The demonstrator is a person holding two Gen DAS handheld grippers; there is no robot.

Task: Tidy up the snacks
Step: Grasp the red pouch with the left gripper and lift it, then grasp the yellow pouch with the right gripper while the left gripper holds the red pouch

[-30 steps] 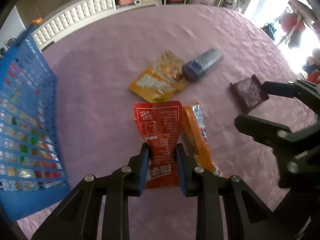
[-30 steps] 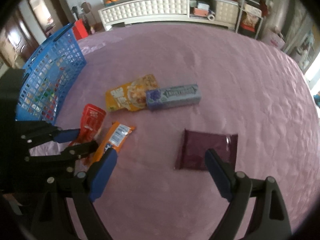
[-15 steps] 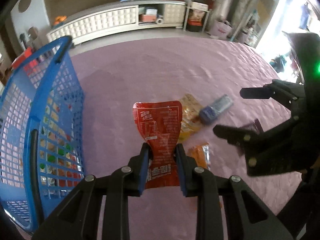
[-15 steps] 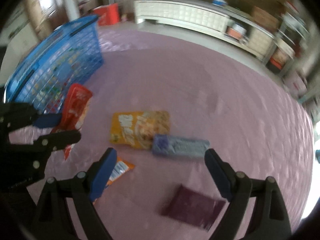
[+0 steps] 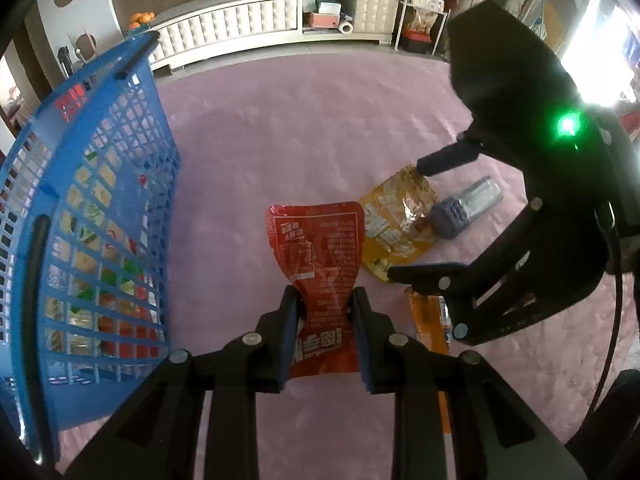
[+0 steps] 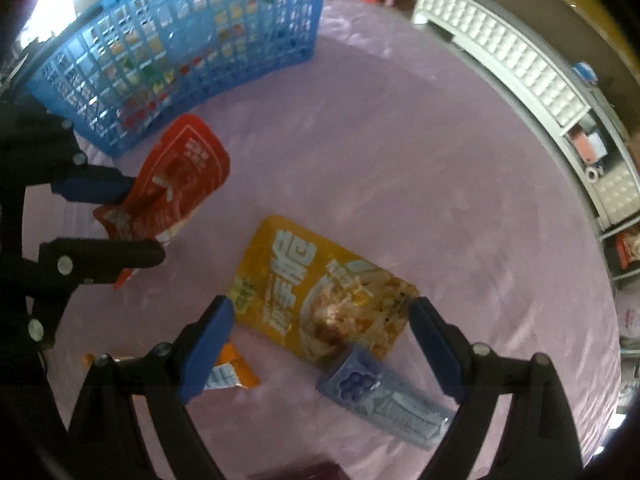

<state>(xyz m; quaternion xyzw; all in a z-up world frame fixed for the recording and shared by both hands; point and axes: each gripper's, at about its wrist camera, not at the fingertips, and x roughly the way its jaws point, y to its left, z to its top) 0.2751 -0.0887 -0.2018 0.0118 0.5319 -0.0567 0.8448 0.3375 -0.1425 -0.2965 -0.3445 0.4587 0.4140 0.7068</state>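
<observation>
Gripping the red snack pouch point(image 5: 318, 264) at its narrow waist, my left gripper point(image 5: 322, 312) has its fingers clenched on it, and the pouch hangs clear of the pink-covered desk point(image 5: 280, 140) just beside the blue basket point(image 5: 92, 208). A second ago it lay flat among the other snacks; now it is lifted and nearer the basket, so the drop-in looks close.

My right gripper point(image 6: 320, 320) has swung from the dark maroon packet to above the yellow pouch point(image 6: 320, 292), fingers spread wide and grasping nothing.

My left view shows the basket's rim and the pinch on the pouch. Only my right view shows the yellow pouch framed between open fingers, with the purple packet point(image 6: 384, 396) overlapping its corner and the orange packet point(image 6: 232, 372) nearby.
</observation>
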